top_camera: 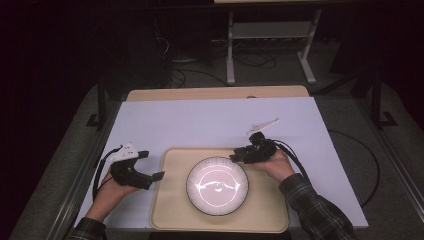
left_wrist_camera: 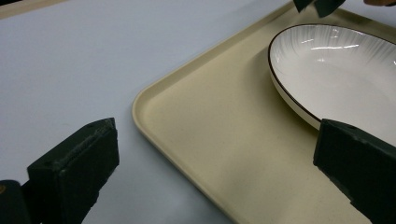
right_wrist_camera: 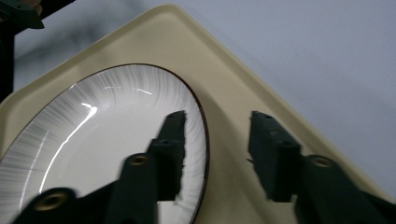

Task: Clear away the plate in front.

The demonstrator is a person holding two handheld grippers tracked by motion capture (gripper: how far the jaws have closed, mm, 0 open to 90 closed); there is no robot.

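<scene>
A white plate [top_camera: 217,185] with a thin dark rim sits flat in the middle of a beige tray [top_camera: 170,200], which lies on a white sheet [top_camera: 210,122] covering the table. The right gripper [top_camera: 239,156], held in a person's hand at the plate's far right edge, has its jaws parted, one over the plate's rim and one outside it above the tray; in the right gripper view [right_wrist_camera: 215,154] the rim runs between the two pads with a gap on either side, so nothing is pinched. The left gripper [top_camera: 150,165] hangs just off the tray's left edge, jaws spread wide and empty; in the left gripper view [left_wrist_camera: 210,163] one pad sits over the sheet and the other toward the plate [left_wrist_camera: 336,70], with the tray's corner [left_wrist_camera: 154,102] between them. Judged from this layout, the plate appears already set down on the tray and let go, so the placing looks done; what seems left is for the right hand to draw clear of the rim, and whether further items are to follow cannot be told.
</scene>
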